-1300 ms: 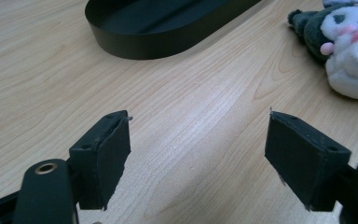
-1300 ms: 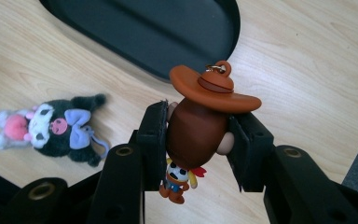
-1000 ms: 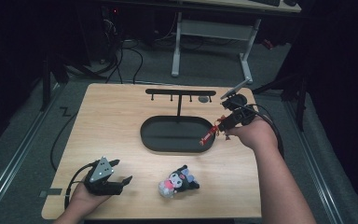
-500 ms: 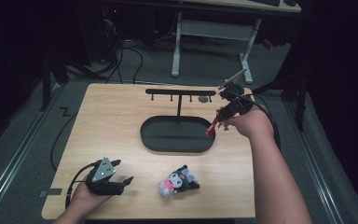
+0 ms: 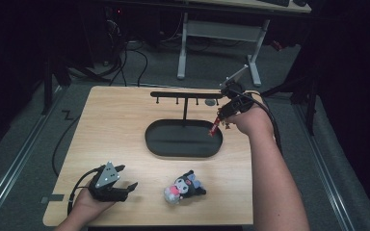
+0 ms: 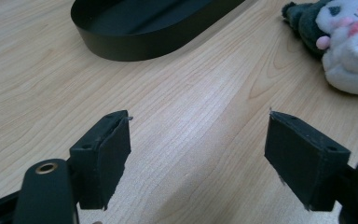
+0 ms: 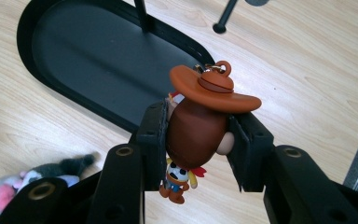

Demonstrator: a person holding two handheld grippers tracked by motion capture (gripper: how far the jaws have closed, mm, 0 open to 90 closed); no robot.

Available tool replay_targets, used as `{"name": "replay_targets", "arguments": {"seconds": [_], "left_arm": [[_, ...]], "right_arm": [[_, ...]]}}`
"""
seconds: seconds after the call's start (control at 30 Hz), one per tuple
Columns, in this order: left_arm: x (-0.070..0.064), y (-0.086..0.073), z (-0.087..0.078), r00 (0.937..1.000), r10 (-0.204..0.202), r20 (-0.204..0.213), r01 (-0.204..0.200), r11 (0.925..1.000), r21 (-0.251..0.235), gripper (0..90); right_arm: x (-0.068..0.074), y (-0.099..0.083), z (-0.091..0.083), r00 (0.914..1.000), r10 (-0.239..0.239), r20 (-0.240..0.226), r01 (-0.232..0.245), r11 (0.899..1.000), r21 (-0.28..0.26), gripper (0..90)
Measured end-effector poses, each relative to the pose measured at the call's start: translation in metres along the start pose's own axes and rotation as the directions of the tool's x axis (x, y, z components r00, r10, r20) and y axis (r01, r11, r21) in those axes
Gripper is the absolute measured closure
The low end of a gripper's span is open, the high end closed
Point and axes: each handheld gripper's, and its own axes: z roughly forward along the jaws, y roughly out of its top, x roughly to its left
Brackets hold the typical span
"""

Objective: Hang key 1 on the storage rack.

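Your right gripper (image 7: 196,144) is clamped on the cowboy keychain (image 7: 200,126): jaws squeeze the brown head from both sides, hat and metal ring sticking out above them, small legs hanging below. In the high view that gripper (image 5: 225,111) sits over the right end of the black oval tray (image 5: 164,144), with the keychain (image 5: 214,129) dangling just over the tray's rim; cannot tell whether it touches. The T-shaped rack (image 5: 185,96) rises from the tray just left of your hand, its hooks bare.

Your left gripper (image 5: 125,188) rests at the near left corner of the table (image 5: 115,120), jaws spread wide, nothing between them. In the left gripper view the gap shows bare wood, with the tray (image 6: 135,42) ahead and the plush toy (image 6: 349,42) off to the right, clear of both jaws.

Plush toy (image 5: 183,186) lies on the table near the front edge, between your two arms, just beside the left gripper and well apart from the right one.
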Motion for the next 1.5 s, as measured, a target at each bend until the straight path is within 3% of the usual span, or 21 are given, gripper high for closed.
{"name": "replay_targets", "arguments": {"seconds": [0.23,0.8,1.23,1.5], "left_arm": [[-0.001,0.0,0.0,1.0,0.003,0.001,-0.003,1.0,0.001,22.9],[-0.001,0.0,0.001,1.0,0.004,0.004,-0.004,0.9999,0.01,23.0],[-0.002,0.001,0.003,0.9998,0.018,0.008,-0.018,0.9997,0.015,23.0],[-0.002,0.0,0.002,0.9998,0.017,0.008,-0.017,0.9997,0.017,23.1]], "right_arm": [[0.003,0.01,0.006,1.0,-0.003,0.006,0.003,1.0,0.0,61.2],[0.0,0.03,0.0,0.9991,0.02,0.038,-0.019,0.999,-0.029,61.3],[-0.002,0.034,0.003,0.9982,0.028,0.053,-0.026,0.999,-0.035,61.2],[-0.009,0.028,0.013,0.9975,0.048,0.053,-0.046,0.999,-0.026,61.2]]}}
